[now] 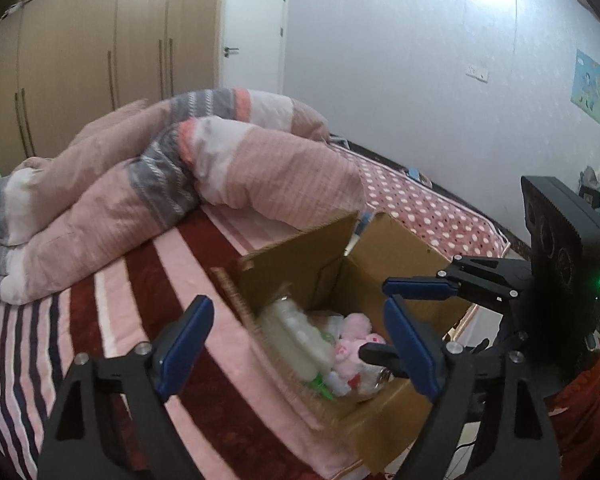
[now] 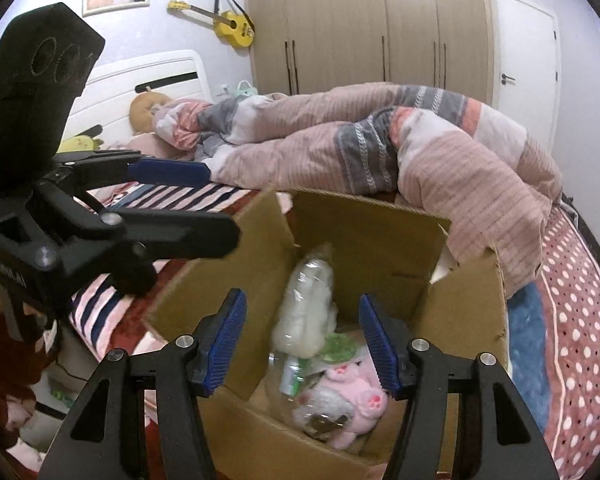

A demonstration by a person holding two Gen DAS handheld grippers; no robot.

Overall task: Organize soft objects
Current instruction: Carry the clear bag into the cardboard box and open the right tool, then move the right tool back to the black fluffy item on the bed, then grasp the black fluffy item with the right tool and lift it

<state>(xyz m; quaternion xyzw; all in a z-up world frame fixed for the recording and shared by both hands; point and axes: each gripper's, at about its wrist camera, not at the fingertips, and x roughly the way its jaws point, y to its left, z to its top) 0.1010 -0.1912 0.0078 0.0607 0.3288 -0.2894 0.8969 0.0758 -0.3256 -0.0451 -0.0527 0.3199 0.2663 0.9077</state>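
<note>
An open cardboard box [image 1: 396,252] [image 2: 380,232] stands on the bed. Inside lie a pink plush toy [image 1: 352,352] [image 2: 360,396], a white plush wrapped in clear plastic [image 1: 296,332] [image 2: 308,308] and a small green item [image 2: 338,348]. My left gripper [image 1: 300,344] is open and empty, above the box's left edge. My right gripper [image 2: 302,344] is open and empty, over the box's near side. The right gripper also shows in the left wrist view [image 1: 392,316], open at the box's right rim. The left gripper also shows in the right wrist view [image 2: 220,204], left of the box.
A rumpled pink and grey striped quilt [image 1: 172,176] [image 2: 380,144] lies behind the box. The bed has a red and pink striped blanket [image 1: 120,320] and a polka-dot sheet [image 1: 420,204] [image 2: 580,340]. Cushions [image 2: 148,110] sit at the headboard. Wardrobes [image 1: 100,52] and a door [image 1: 256,32] stand beyond.
</note>
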